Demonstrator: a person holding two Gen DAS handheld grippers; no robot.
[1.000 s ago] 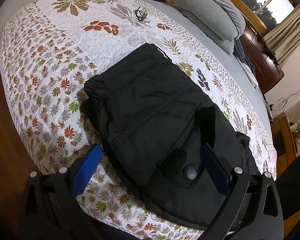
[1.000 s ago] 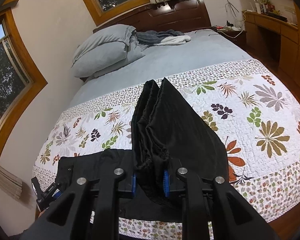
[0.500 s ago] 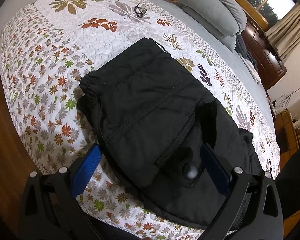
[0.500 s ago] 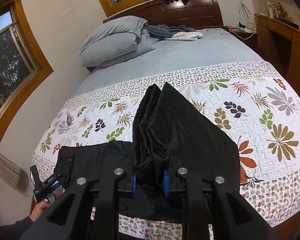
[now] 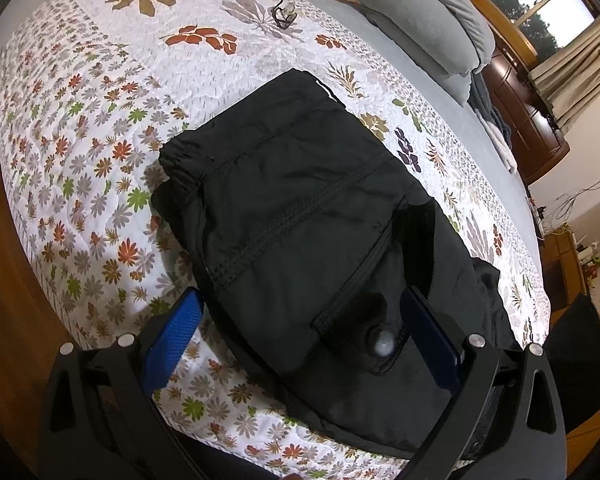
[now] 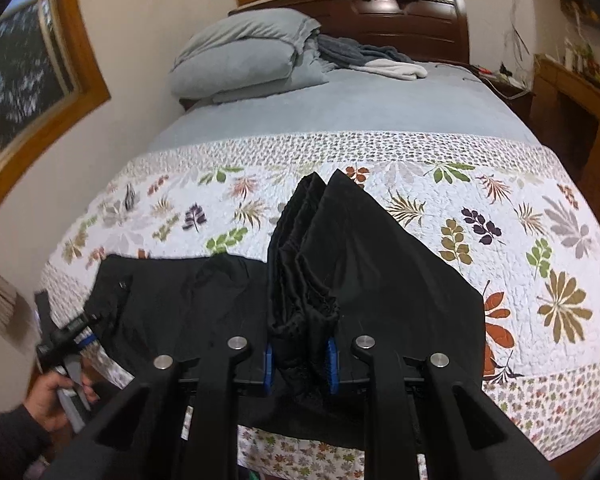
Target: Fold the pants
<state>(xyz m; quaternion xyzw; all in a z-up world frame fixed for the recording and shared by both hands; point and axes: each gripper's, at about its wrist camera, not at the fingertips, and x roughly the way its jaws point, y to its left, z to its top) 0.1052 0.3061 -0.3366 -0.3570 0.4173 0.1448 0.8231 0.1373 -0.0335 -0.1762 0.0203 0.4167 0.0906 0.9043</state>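
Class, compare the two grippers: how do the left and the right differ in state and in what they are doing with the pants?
The left gripper is open, its fingers spread wide apart; the right gripper is shut. The left holds nothing and sits over the pants near the bed's edge; the right clamps a bunched layer of them and lifts it. Both have blue pads.

Black fabric pants (image 5: 300, 216) lie folded on the leaf-print quilted bedspread (image 5: 80, 120) near the bed's foot edge. Left tongs (image 5: 296, 336) straddle them, apart; right tongs (image 6: 299, 362) clamp a raised bunch. Grey folded pillows (image 6: 244, 60) sit behind, at wooden headboard (image 6: 412, 20).
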